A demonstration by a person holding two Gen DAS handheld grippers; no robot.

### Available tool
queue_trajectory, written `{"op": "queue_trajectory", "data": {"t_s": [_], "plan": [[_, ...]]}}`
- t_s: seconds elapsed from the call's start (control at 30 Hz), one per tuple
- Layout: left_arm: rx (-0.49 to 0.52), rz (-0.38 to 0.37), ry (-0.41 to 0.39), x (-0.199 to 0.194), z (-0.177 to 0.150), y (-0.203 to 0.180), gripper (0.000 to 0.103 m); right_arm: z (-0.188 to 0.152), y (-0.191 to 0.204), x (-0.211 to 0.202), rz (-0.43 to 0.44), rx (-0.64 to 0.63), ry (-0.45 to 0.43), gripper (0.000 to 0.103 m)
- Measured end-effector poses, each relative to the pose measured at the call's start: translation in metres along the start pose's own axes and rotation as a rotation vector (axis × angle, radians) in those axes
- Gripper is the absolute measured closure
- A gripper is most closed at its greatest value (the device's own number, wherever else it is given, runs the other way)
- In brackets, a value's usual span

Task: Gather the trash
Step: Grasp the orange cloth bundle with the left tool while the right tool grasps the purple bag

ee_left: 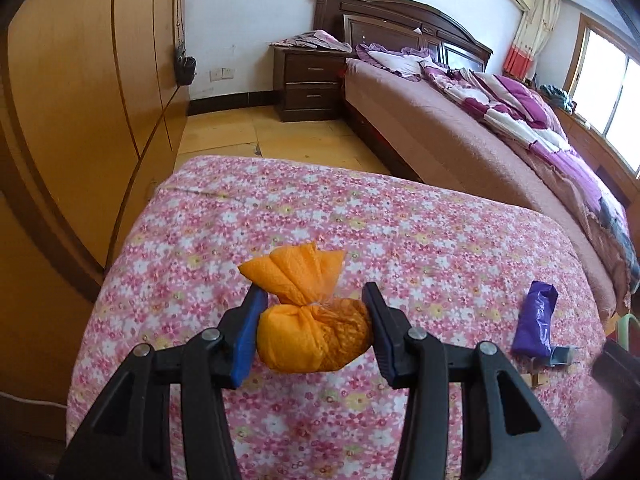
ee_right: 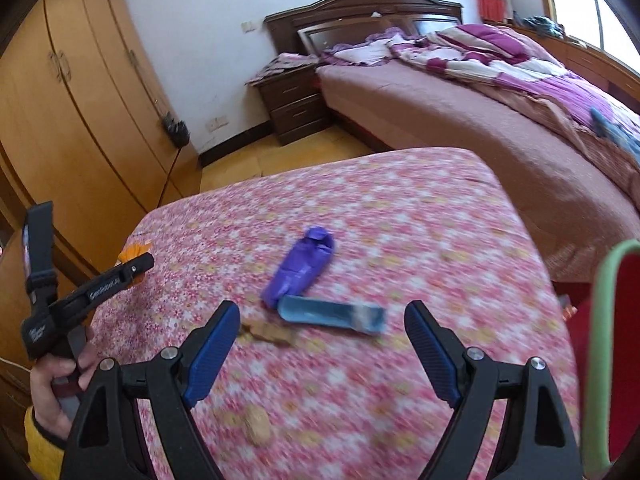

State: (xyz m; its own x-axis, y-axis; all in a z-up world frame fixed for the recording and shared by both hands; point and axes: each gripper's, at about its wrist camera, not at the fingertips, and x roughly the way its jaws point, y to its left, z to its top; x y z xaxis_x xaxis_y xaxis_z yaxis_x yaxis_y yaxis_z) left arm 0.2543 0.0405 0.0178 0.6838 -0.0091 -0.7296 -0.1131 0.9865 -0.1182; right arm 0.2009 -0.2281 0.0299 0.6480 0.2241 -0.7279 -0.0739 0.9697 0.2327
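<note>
My left gripper (ee_left: 314,294) is shut on a knotted orange mesh bag (ee_left: 312,336), both blue pads pressing its round lower part, just above the pink floral tablecloth (ee_left: 400,220). A crumpled purple wrapper (ee_left: 534,320) lies to its right. In the right wrist view the purple wrapper (ee_right: 298,268) and a flat blue wrapper (ee_right: 332,314) lie ahead of my right gripper (ee_right: 323,310), which stands open above the cloth with nothing between its fingers. Brown scraps (ee_right: 272,334) lie close to its left finger. The left gripper (ee_right: 140,264), held by a hand (ee_right: 52,384), shows at far left with the orange bag (ee_right: 134,250) peeking out.
A red container with a green rim (ee_right: 604,320) stands at the table's right edge. Another brown scrap (ee_right: 256,424) lies near me on the cloth. Beyond the table are a bed (ee_left: 460,128), a dark nightstand (ee_left: 312,84) and wooden wardrobes (ee_left: 80,100).
</note>
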Motion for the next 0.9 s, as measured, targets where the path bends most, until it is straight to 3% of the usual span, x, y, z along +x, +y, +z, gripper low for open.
{"op": "queue_trajectory", "data": {"t_s": [0.3, 0.47, 0.63, 0.7, 0.77, 0.9], "plan": [[-0.017, -0.031, -0.004, 0.004, -0.01, 0.0, 0.054, 0.015, 0.014, 0.052, 0.001, 0.018, 0.066, 0.035], [-0.027, -0.046, 0.005, 0.006, -0.013, 0.001, 0.054, 0.014, 0.014, 0.07, 0.012, 0.032, 0.1, 0.057], [-0.027, -0.062, 0.015, 0.008, -0.017, -0.003, 0.054, 0.01, 0.023, 0.074, -0.019, -0.022, 0.081, 0.062], [-0.022, -0.064, 0.014, 0.007, -0.018, -0.005, 0.054, 0.009, 0.026, 0.075, -0.024, -0.035, 0.074, 0.068], [-0.018, -0.07, 0.014, 0.007, -0.018, -0.006, 0.054, 0.009, 0.026, 0.076, -0.007, -0.027, 0.076, 0.082], [-0.017, -0.082, 0.008, 0.006, -0.017, -0.007, 0.054, 0.007, 0.025, 0.064, 0.021, -0.012, 0.042, 0.087]]}}
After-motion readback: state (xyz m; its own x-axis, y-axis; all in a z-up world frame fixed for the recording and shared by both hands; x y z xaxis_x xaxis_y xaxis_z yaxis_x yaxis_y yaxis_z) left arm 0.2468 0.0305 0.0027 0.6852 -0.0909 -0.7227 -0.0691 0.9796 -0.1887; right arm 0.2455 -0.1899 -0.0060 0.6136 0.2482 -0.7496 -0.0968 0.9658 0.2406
